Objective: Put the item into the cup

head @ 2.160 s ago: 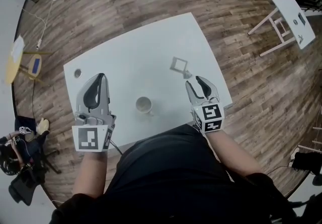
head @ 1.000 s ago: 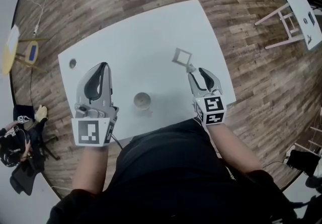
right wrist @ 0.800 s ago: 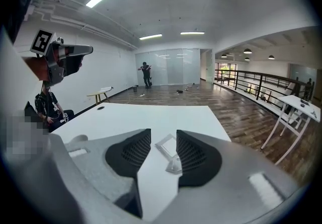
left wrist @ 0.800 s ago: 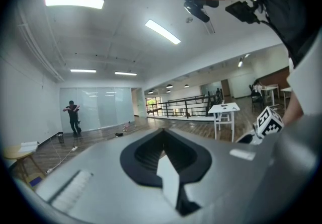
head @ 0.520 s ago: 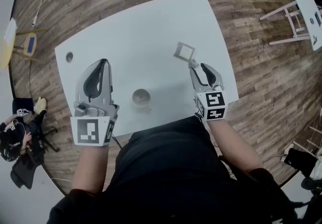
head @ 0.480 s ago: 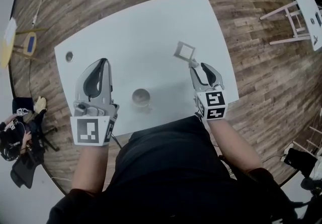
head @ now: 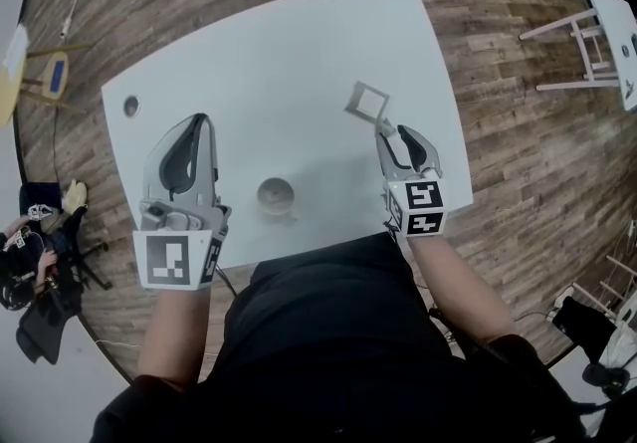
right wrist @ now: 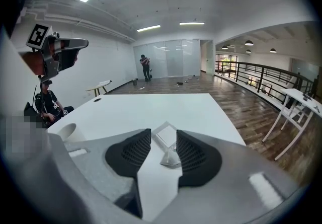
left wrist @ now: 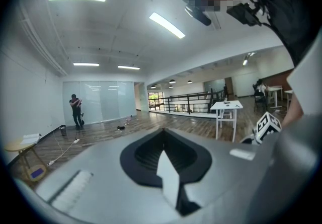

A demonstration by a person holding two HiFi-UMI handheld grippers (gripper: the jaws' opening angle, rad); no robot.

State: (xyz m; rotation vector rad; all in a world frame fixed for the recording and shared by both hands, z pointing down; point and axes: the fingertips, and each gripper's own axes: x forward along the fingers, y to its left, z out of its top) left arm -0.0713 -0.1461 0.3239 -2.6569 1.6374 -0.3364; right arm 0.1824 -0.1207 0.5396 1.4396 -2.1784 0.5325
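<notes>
Right gripper view showed the right gripper (right wrist: 162,140) released around the item (right wrist: 169,155); closing off-centre might skid it across the bench (right wrist: 151,109).

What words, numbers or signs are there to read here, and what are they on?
No readable words or numbers anywhere.
Square black-and-white code markers, patterns rather than text: on the cubes of the left hand-held gripper and the right hand-held gripper.
</notes>
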